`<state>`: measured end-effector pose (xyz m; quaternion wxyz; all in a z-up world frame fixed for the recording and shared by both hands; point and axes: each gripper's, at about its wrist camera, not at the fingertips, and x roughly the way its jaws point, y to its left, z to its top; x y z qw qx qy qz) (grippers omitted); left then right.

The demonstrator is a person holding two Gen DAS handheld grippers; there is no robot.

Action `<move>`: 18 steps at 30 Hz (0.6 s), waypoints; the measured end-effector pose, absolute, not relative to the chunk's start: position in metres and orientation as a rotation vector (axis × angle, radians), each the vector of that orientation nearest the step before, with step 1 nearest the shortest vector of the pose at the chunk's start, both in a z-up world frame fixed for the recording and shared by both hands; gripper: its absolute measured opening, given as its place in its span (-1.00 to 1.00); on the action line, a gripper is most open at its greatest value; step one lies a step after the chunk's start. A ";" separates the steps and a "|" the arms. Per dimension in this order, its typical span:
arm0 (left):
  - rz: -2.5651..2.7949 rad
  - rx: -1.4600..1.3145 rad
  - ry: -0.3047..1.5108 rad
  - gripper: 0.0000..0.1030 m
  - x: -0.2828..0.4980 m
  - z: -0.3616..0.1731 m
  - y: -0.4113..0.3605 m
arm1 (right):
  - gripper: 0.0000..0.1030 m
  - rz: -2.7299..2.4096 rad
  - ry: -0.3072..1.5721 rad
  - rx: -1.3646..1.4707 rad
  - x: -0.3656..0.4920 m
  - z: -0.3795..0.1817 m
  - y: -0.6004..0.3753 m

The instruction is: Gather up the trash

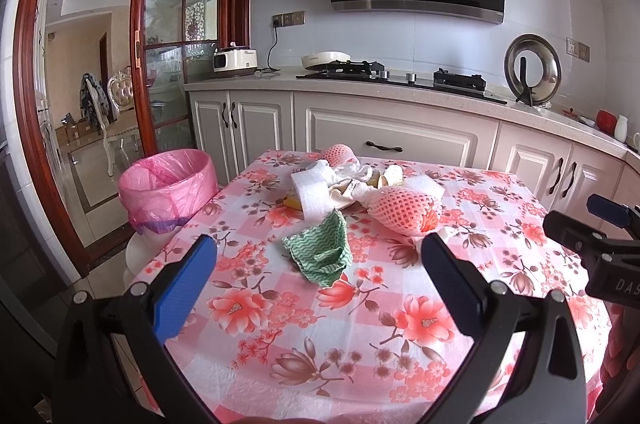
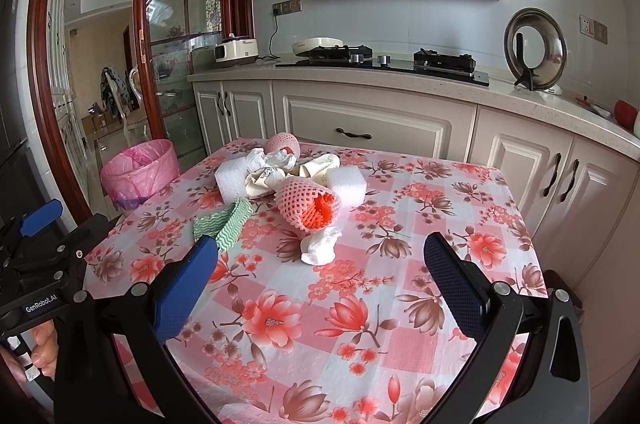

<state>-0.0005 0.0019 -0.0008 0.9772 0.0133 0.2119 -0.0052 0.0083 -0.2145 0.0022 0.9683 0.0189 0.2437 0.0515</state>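
Now I'm holding my left gripper [image 1: 316, 260] and right gripper [image 2: 320, 260] spread wide, gripping nothing, over the floral tablecloth [image 2: 360, 324]; beyond them the trash pile [image 2: 280, 176] is lying mid-table, the pink-lined bin [image 1: 170, 184] standing beside the table's left edge.

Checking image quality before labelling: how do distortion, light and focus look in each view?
Left wrist: fisheye bends the door frame, corners dark, soft daylight, trash pile sharp. Right wrist: same bowing and vignette, faint glare on the pot lid, crumpled tissue in focus.
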 end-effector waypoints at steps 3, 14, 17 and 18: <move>-0.010 0.025 0.428 0.92 -0.001 0.000 0.001 | 0.87 0.103 0.493 0.038 0.008 0.002 -0.215; -0.015 0.019 0.433 0.92 -0.001 -0.001 -0.001 | 0.87 0.102 0.490 0.038 0.007 0.003 -0.216; -0.015 0.019 0.433 0.92 -0.001 -0.001 -0.001 | 0.87 0.102 0.492 0.038 0.007 0.003 -0.217; -0.015 0.019 0.432 0.92 -0.002 -0.001 -0.002 | 0.87 0.102 0.492 0.037 0.006 0.003 -0.217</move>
